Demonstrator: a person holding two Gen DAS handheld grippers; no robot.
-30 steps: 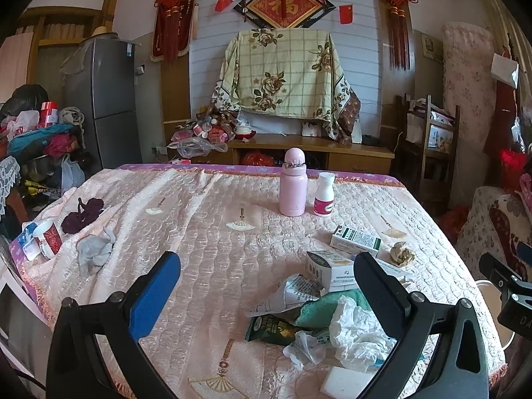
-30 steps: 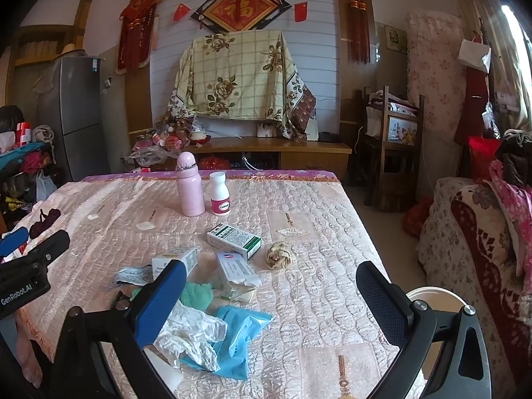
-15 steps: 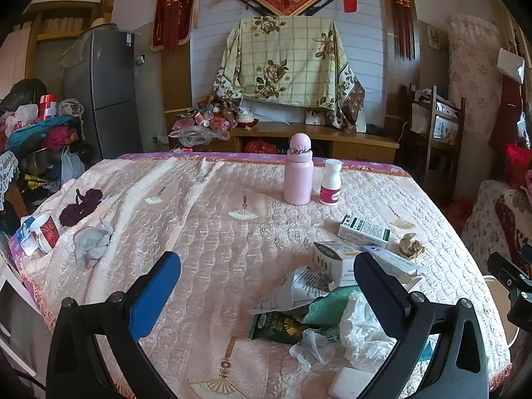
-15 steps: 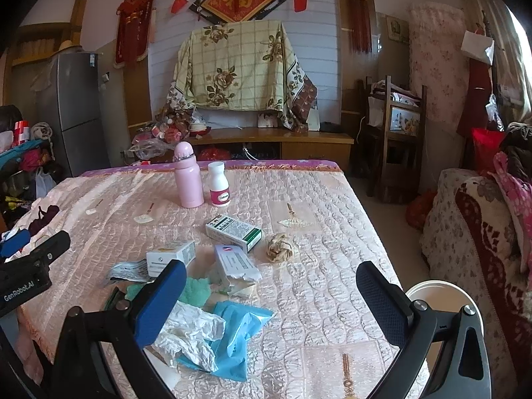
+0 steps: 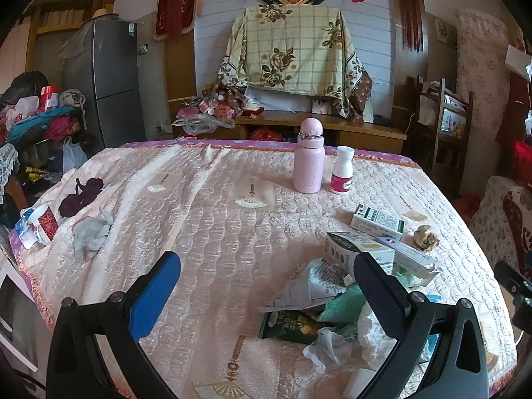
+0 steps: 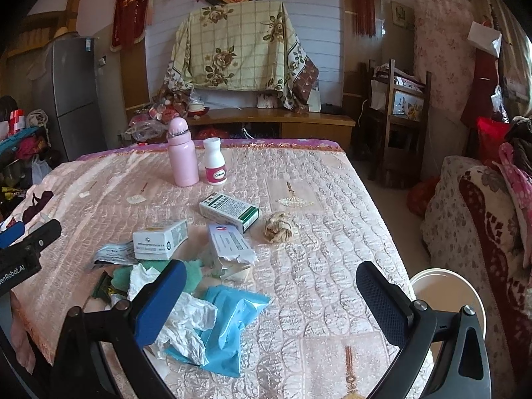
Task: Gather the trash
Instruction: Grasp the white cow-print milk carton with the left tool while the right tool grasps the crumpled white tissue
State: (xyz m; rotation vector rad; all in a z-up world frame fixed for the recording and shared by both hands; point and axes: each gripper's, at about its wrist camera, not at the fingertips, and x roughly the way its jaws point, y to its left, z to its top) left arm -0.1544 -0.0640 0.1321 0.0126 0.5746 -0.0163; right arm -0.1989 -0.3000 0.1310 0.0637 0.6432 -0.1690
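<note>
A trash pile lies near the front of the table (image 5: 206, 232): white crumpled tissue (image 6: 186, 326), a blue wrapper (image 6: 229, 319), a dark green snack packet (image 5: 289, 324), a paper leaflet (image 5: 306, 286) and green cloth-like scrap (image 5: 342, 302). Behind it lie three medicine boxes (image 6: 159, 239) (image 6: 229, 211) (image 6: 229, 244) and a crumpled brownish ball (image 6: 277, 227). My left gripper (image 5: 266, 262) hovers open just left of the pile. My right gripper (image 6: 270, 269) hangs open over the pile's right side. Neither holds anything.
A pink bottle (image 5: 308, 163) and a white pill bottle (image 5: 342, 174) stand at the table's back. A grey cloth (image 5: 91, 232) and a mug (image 5: 43, 222) sit at the left edge. A white round bin (image 6: 445, 292) stands by the table's right edge, beside a sofa (image 6: 482, 216).
Both views have tipped slightly downward, so the bottles and boxes sit higher in frame. Both grippers have stayed open, and nothing on the table has moved.
</note>
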